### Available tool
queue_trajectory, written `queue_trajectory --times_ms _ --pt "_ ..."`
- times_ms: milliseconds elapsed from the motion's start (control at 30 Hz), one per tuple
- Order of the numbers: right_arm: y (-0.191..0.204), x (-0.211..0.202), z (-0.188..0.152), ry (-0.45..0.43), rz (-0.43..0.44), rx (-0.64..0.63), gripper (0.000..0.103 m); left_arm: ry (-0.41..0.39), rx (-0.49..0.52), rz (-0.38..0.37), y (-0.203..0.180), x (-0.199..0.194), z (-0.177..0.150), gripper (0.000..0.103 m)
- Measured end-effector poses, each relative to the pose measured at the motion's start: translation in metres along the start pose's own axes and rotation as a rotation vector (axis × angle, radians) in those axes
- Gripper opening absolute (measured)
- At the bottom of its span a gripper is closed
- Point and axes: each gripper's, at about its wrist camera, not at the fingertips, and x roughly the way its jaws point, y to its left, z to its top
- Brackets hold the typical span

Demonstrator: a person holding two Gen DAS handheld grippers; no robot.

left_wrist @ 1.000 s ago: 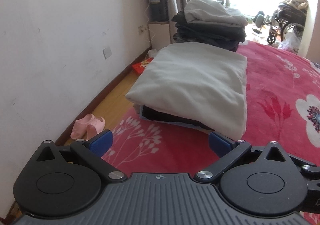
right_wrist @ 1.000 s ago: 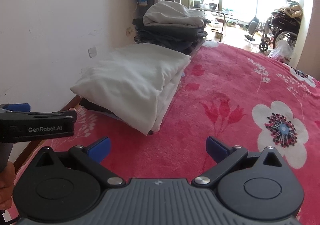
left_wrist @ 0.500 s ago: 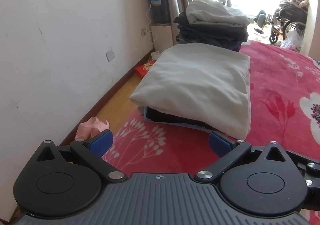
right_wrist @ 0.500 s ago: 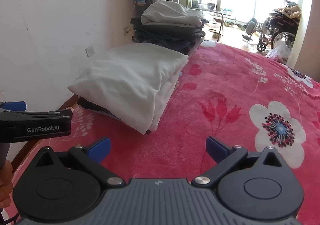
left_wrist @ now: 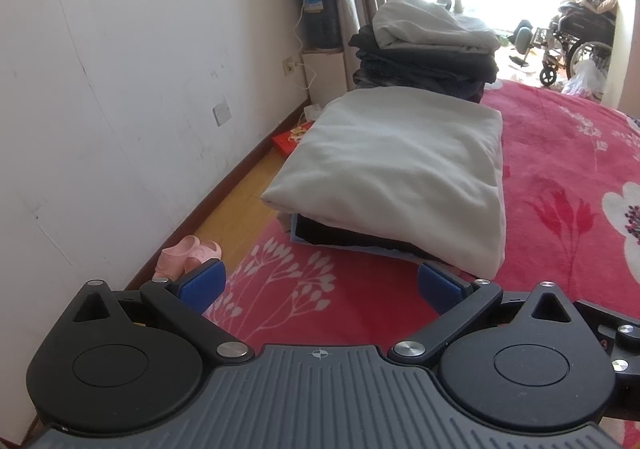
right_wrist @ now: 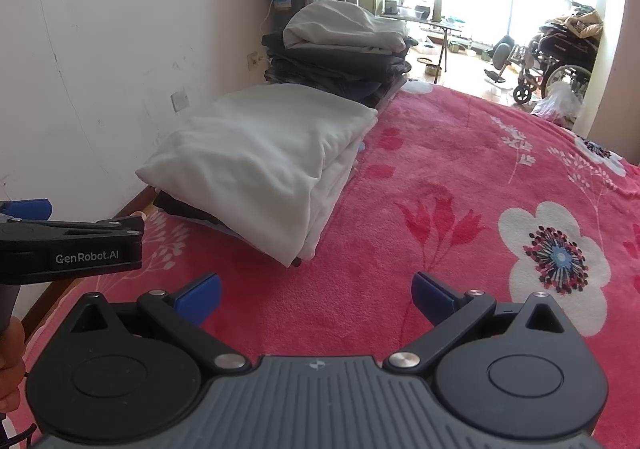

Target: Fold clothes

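Left wrist: folded white garment [left_wrist: 396,165], smooth.

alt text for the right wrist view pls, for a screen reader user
The open right gripper hovers empty above a red floral blanket, facing a folded white garment lying on darker folded clothes. Behind that rises a taller stack of folded clothes; the left gripper shows at the left edge.

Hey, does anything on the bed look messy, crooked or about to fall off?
Mostly tidy. The near pile's white folded garment overhangs the dark clothes beneath it, and that pile sits right at the bed's wall-side edge. The far stack looks level. Both the left gripper and right gripper are open, holding nothing.
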Motion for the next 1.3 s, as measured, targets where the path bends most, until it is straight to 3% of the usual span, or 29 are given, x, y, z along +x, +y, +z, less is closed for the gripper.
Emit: queue_trajectory --times_ms 1300 --pt "0.0043 0.0029 -0.0002 0.014 0.004 -0.008 0.103 0.011 -0.005 -0.006 0.0023 0.0012 -0.0007 0.103"
